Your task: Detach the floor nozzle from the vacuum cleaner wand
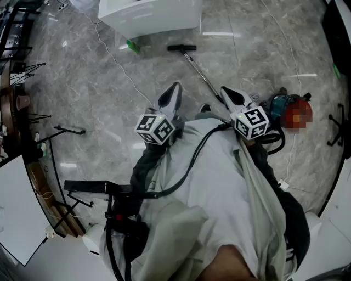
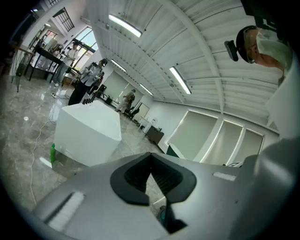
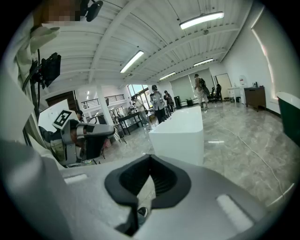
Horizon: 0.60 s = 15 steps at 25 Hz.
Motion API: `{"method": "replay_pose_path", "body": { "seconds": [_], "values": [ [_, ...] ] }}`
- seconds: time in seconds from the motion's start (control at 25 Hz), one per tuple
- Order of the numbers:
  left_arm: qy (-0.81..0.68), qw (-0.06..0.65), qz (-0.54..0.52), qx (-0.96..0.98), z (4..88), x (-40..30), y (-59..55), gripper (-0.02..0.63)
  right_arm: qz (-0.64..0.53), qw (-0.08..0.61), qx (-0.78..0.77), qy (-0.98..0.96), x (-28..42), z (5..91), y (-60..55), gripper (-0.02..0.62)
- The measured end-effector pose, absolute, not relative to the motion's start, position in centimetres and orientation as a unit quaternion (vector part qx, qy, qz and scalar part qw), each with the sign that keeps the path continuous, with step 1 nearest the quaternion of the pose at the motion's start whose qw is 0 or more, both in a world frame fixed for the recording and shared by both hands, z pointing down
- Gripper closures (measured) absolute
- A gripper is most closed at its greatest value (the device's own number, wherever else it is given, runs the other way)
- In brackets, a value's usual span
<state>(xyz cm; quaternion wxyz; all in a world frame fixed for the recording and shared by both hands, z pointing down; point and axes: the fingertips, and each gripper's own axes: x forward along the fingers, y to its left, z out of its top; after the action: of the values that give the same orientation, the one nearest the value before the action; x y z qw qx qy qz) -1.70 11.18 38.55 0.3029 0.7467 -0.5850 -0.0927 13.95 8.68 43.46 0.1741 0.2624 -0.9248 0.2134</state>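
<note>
Floor nozzle (image 1: 181, 48) ahead, left tool (image 1: 176, 86) and right tool (image 1: 224, 90) side by side, both closed, empty

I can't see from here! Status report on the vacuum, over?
Left tool, right tool shut, empty. Floor nozzle on wand, on floor ahead, untouched. Green bottle beside nozzle.

Wand (image 1: 201, 74) end behind right hand-held gripper (image 1: 225, 91)

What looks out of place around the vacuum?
Nothing damaged or spilled. The wand lies on the floor, nozzle attached. A green bottle sits by the white block.
</note>
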Motion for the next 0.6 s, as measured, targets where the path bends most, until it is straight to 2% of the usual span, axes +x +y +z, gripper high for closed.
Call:
{"method": "replay_pose_path", "body": {
  "seconds": [0.6],
  "values": [
    [-0.588, 0.298, -0.098, 0.746, 38.32, -1.93, 10.72, 0.6, 0.216, 0.168, 0.261, -0.926, 13.94, 43.34, 8.08, 0.597]
  ]
}}
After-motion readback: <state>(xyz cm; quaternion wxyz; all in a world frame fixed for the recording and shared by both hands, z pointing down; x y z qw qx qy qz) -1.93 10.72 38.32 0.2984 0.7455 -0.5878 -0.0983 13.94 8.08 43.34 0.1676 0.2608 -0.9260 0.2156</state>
